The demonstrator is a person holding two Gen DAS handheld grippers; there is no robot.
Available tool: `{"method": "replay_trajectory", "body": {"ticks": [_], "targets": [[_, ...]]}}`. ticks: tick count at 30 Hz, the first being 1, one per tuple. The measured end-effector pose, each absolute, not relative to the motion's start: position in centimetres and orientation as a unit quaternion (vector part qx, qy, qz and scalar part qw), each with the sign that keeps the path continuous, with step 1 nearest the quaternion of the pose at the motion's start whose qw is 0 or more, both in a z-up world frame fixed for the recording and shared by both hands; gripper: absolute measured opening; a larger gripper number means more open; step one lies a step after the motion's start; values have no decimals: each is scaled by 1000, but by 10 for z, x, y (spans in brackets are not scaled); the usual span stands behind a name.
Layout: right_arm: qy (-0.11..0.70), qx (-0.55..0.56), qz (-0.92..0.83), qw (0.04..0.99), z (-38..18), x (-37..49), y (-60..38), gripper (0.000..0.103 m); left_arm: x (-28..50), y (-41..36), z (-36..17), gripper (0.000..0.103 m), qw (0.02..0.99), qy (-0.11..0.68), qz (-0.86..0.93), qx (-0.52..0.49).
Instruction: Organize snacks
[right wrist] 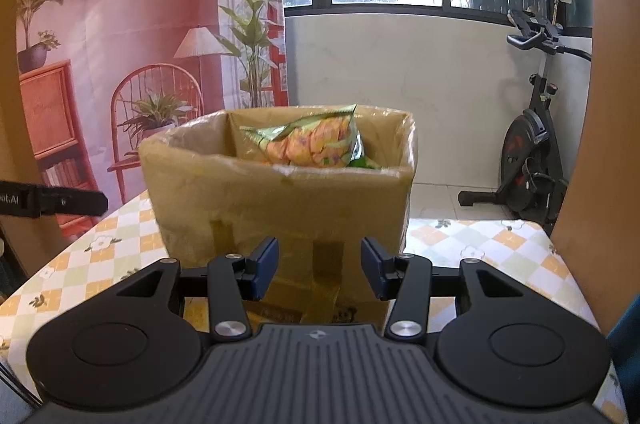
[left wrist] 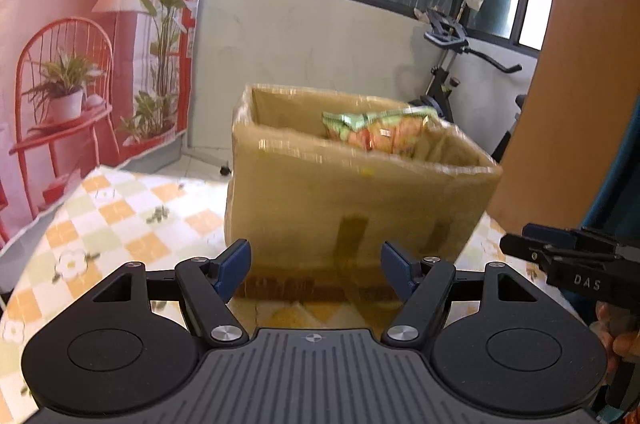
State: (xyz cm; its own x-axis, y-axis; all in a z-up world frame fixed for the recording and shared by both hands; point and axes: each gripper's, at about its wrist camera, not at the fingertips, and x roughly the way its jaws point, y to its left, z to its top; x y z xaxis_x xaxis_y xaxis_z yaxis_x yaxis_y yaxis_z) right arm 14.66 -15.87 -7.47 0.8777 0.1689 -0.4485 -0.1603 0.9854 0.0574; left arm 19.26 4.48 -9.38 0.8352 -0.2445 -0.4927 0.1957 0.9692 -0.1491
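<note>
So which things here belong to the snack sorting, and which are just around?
Job: cardboard box; snack bag inside it; left gripper and right gripper, both open and empty.

Around: checked tablecloth; exercise bike; printed backdrop.

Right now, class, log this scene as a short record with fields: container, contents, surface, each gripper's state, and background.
container: cardboard box, open at the top, standing on the table
contents: one green and orange snack bag sticking up inside the box
surface: checked tablecloth with flower print
left gripper: open, empty, facing the box
right gripper: open, empty, facing the box
background: exercise bike by the window
</note>
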Motion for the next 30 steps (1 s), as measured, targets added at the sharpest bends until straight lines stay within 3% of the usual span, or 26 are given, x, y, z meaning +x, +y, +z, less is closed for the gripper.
{"method": "replay_trajectory", "body": {"ticks": [14, 30], "targets": [[270, 18, 93, 958, -113, 113, -157, 49, 155, 39, -147, 74, 937, 326, -112, -66], [339, 48, 84, 936, -183, 94, -171, 49, 172, 3, -217, 71, 899, 416, -117, -72]]}}
